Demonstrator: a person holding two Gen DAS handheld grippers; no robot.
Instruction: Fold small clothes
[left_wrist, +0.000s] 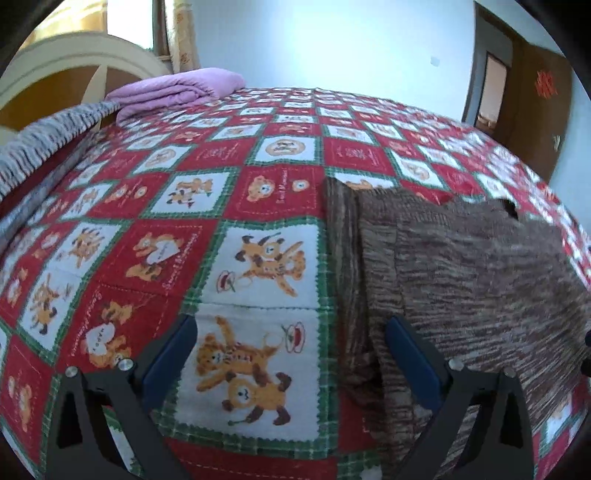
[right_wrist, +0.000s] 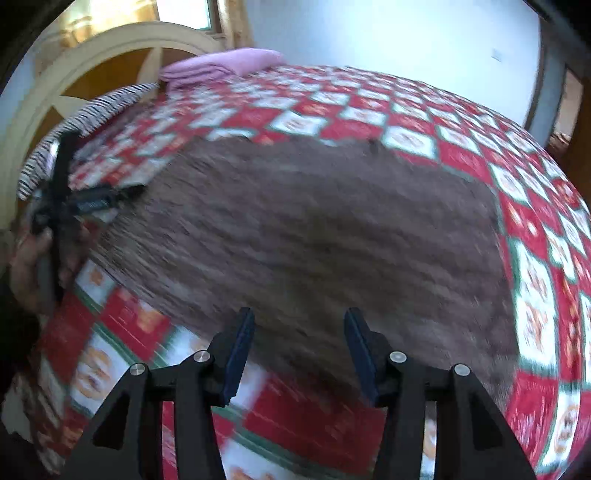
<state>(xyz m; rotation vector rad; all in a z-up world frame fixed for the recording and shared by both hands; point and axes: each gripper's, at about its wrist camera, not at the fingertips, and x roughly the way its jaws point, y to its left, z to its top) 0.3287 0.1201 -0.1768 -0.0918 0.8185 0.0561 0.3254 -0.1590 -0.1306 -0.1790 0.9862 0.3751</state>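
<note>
Closest to the lens, the left gripper (left_wrist: 291, 354) points down at the bed with its blue-padded jaws spread wide and nothing between them; the right-hand finger (left_wrist: 413, 354) sits over the edge of the brown garment (left_wrist: 472, 266), though I cannot tell whether it touches the cloth. The right gripper (right_wrist: 299, 350) is likewise unclenched, its jaws parted about halfway and holding nothing, with the knitted cloth spread beyond its tips. Biggest of all is the bed cover (left_wrist: 258, 184), a quilted checker of red and white squares edged in green, printed with little bears, and it fills nearly the whole view. On it lies the brown garment, a streaky ribbed knit laid out flat, with a long fold running down its left side in the left wrist view; from the right wrist it looks a broad, blurred brown sheet (right_wrist: 303, 229) in the middle of the bed. At the head of the bed curves a cream headboard (left_wrist: 74, 59), and beside it rests a folded purple blanket (left_wrist: 177, 92) and a grey striped pillow (left_wrist: 44, 140). Far left in the right wrist view, a hand (right_wrist: 33, 258) grips the other tool's handle just beside the garment's edge. A brown door (left_wrist: 532, 103) stands at the right wall.
</note>
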